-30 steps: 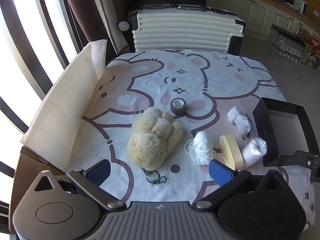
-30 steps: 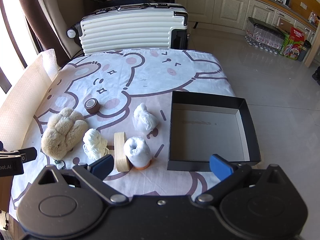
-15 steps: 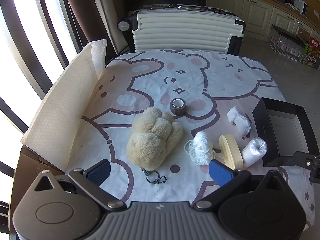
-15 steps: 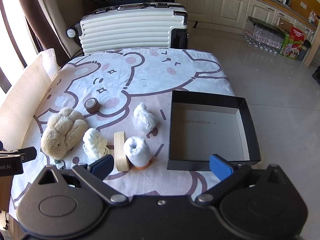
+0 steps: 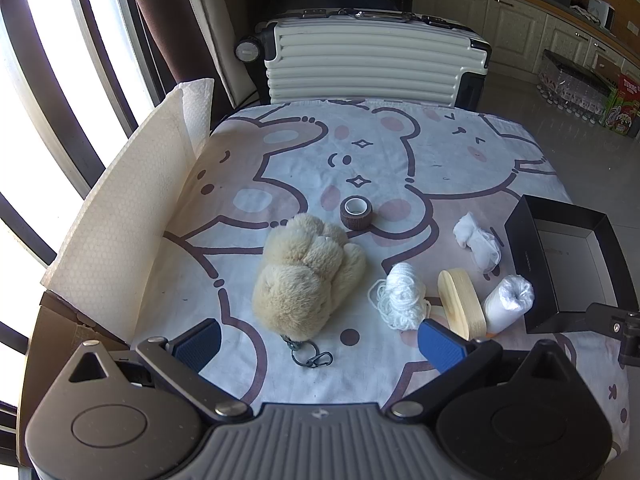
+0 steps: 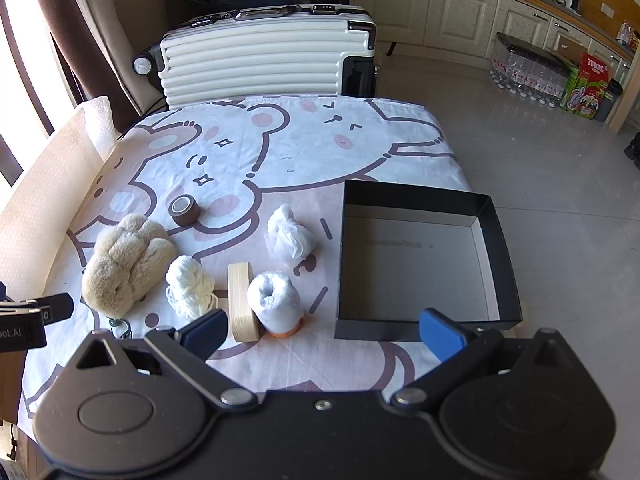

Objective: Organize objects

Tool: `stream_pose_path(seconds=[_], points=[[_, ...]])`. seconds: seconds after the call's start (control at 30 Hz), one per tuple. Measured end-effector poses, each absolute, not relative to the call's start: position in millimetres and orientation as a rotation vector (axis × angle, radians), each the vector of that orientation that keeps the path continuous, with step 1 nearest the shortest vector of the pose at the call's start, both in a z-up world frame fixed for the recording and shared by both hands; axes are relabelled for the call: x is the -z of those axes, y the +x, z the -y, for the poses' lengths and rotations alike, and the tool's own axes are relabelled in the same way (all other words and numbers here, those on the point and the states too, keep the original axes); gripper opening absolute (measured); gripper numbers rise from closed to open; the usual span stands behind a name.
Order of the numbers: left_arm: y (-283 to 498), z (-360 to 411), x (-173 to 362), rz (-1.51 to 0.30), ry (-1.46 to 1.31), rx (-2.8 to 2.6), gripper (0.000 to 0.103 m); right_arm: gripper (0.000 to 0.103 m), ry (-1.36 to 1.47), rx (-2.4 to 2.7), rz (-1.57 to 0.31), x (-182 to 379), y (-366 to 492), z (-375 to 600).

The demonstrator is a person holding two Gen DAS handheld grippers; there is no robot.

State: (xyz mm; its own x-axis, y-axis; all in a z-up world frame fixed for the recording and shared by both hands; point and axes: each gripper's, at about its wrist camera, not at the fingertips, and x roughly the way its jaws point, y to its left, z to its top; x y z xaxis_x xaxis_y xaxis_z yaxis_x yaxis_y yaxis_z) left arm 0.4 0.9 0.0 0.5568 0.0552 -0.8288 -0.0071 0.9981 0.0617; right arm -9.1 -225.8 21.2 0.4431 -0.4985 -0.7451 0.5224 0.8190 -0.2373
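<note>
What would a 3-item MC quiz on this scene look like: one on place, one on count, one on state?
1. Where does the brown tape roll stand?
A. inside the black box
B. on the cloth, beyond the plush toy
C. on the suitcase

2. How many items lie inside the black box?
A. none
B. two
C. four

3. How does the right tool stand?
A. shut on the yarn
B. shut on the wooden piece
C. open, holding nothing

Key: 1 B, the roll sits on the bear-print cloth past the plush toy. 2 A, the box floor is bare. 3 C, its blue pads are wide apart with only cloth between them.
</note>
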Motion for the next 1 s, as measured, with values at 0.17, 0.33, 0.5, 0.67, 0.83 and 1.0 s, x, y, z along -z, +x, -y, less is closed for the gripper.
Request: stream_pose_path(seconds=[0.17, 0.33, 0.5, 0.67, 0.83, 1.0], points=[[0.4, -0.9, 0.0, -0.98, 0.052, -0.037, 0.103, 0.103, 0.03, 0.637, -0.914, -21.6, -8.7, 225.8], [0.4, -1.0, 0.0, -0.98, 0.051, -0.037, 0.103, 0.103, 0.037, 0.651, -0.916, -21.2, -9.6, 226.7], [0.4, -1.1, 0.0, -0.98, 0.051, -0.036, 0.103, 0.103, 0.049, 0.684, -0.915, -21.5, -9.5, 226.4], [-3.3, 10.0, 2.2, -0.982, 0.051, -0.037, 0.103, 0.103, 0.052, 0.69, -0.916, -20.7, -9.1, 226.1], [-5.3, 11.6, 0.7, -0.981, 0.046, -0.037, 0.103, 0.103, 0.056, 0.7, -0.918, -19.9, -7.9, 225.1], [-7.0, 18.5, 0.9, -0.981, 0.042, -0.036, 0.103, 0.103, 0.062, 0.715, -0.919, -19.7, -7.4, 224.5]])
